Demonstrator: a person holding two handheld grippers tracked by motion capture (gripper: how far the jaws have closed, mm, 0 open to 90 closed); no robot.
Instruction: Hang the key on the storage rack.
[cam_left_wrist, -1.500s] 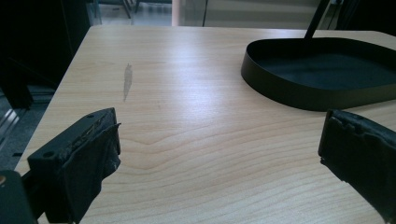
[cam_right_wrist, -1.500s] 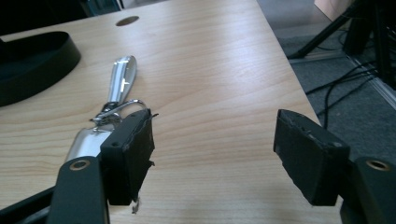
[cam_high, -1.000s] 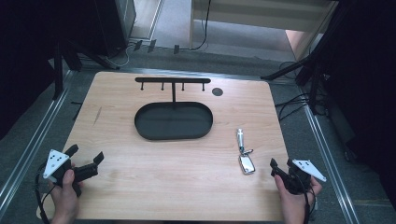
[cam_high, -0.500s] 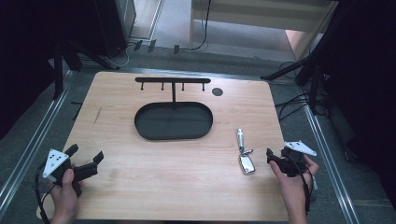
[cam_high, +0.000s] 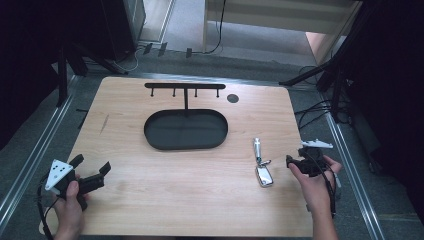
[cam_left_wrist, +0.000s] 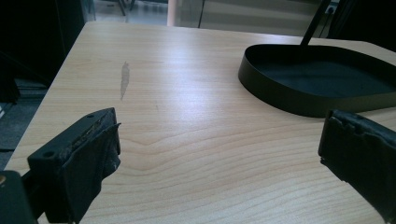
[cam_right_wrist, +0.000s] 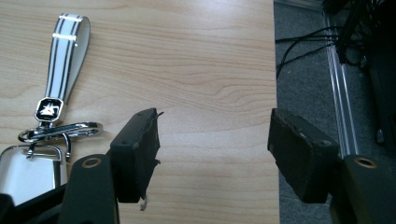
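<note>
- One silver key fob on a striped grey strap (cam_high: 261, 162) lies on the light wooden worktop (cam_high: 150, 190) near its right edge, right of the tray.
- One black oval metal tray (cam_high: 186, 130) sits mid-worktop; one black hook rack (cam_high: 184, 87) rises behind it.
- One right gripper (cam_high: 295, 162), jaws apart and empty, hovers just beside the fob (cam_right_wrist: 51, 88).
- One left gripper (cam_high: 92, 175), jaws wide apart and empty, is at the front left corner, well apart from the tray (cam_left_wrist: 322, 79).

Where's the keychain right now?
In the high view the keychain lies flat on the table's right side, between the black tray and the open right gripper, close to that gripper and untouched.
</note>
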